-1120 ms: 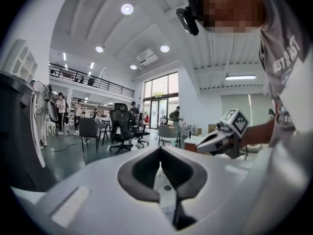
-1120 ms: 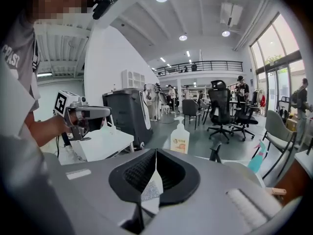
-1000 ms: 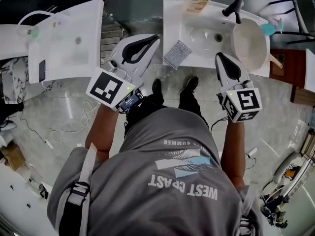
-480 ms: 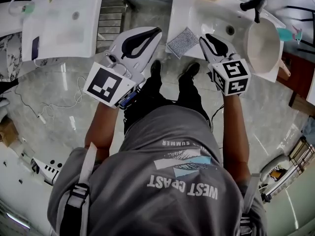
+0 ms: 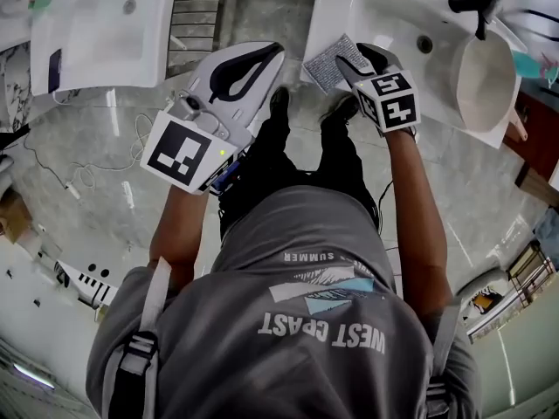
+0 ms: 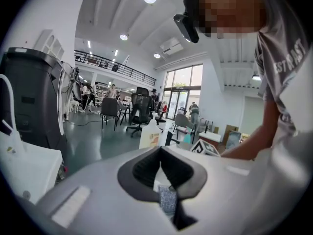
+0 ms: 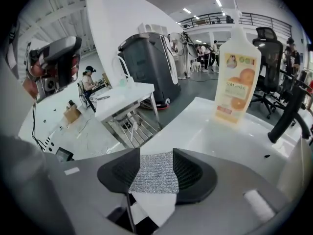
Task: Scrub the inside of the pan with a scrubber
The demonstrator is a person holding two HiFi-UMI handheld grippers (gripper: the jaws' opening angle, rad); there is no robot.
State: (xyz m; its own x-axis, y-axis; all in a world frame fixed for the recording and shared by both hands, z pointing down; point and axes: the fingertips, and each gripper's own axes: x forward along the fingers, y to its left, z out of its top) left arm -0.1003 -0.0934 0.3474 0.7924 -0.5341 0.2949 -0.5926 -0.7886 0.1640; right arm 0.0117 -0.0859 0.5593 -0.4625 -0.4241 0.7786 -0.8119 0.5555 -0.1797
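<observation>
A grey glittery scrubber (image 5: pixel 323 64) lies flat on the white counter left of the sink basin (image 5: pixel 397 24). My right gripper (image 5: pixel 354 58) hangs tilted down over its right edge. In the right gripper view the scrubber (image 7: pixel 154 175) shows between the black pads of the right gripper (image 7: pixel 156 152); the jaws have just been opening and stand wide apart. A cream pan (image 5: pixel 485 77) leans on its side in the basin, its wooden handle (image 5: pixel 517 131) sticking out. My left gripper (image 5: pixel 273 53) floats left of the counter, shut and empty; its tips (image 6: pixel 160 153) meet.
A black faucet (image 5: pixel 476 7) stands behind the pan. An orange-labelled soap bottle (image 7: pixel 237 82) sits at the back of the counter. A second white table (image 5: pixel 96 33) stands at the left, with a metal rack (image 5: pixel 188 24) between it and the counter. The person's feet (image 5: pixel 279 103) are below.
My right gripper has swung left from beside the pan and sunk over the scrubber, its jaws parting. The left gripper has dropped a little.
</observation>
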